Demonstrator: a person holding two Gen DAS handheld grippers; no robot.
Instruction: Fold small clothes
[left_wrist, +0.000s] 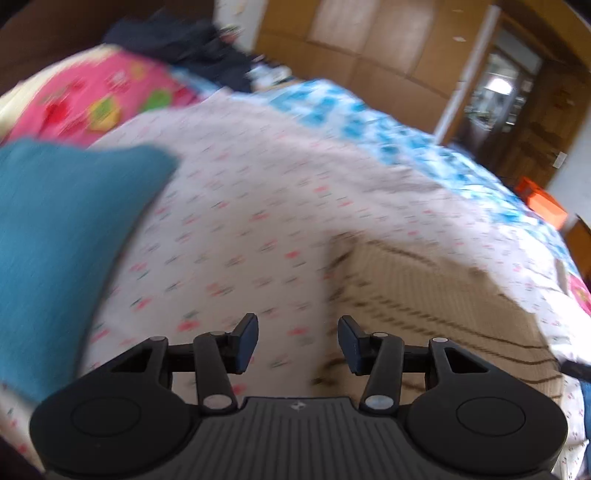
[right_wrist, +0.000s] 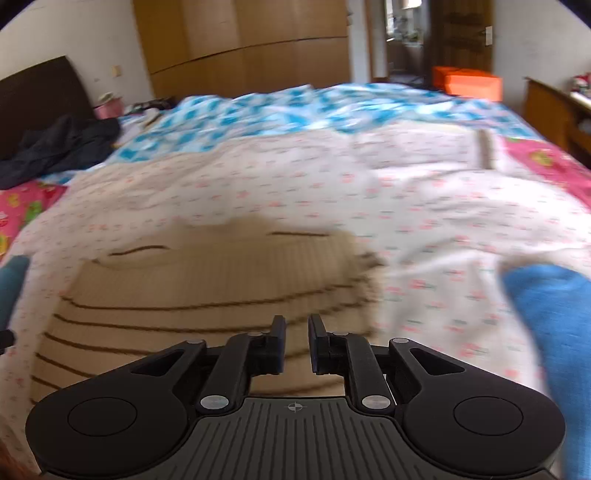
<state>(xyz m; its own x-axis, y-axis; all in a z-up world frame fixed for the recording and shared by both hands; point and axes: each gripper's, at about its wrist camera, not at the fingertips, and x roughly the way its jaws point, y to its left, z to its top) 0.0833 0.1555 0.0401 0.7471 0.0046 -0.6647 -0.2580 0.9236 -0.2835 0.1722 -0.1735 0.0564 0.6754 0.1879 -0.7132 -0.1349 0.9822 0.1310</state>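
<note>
Beige striped garment part-folded on bed, both claws empty.

Spread across cherry-print bedsheet (right_wrist: 424, 192); beige striped garment (right_wrist: 207, 291) lying flat mid-bed with top edge turned over, likely one fold made, more folds left. Teal cloth (left_wrist: 62, 236) off to left, blue cloth (right_wrist: 550, 332) to right, apparently untouched. Left gripper (left_wrist: 298, 341) parted, gripping nothing. Right gripper (right_wrist: 296, 341) narrowly parted over garment, nothing between pads.

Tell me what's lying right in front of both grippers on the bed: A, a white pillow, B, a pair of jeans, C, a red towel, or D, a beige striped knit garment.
D: a beige knit garment with dark stripes lies flat on the cherry-print sheet.
</note>
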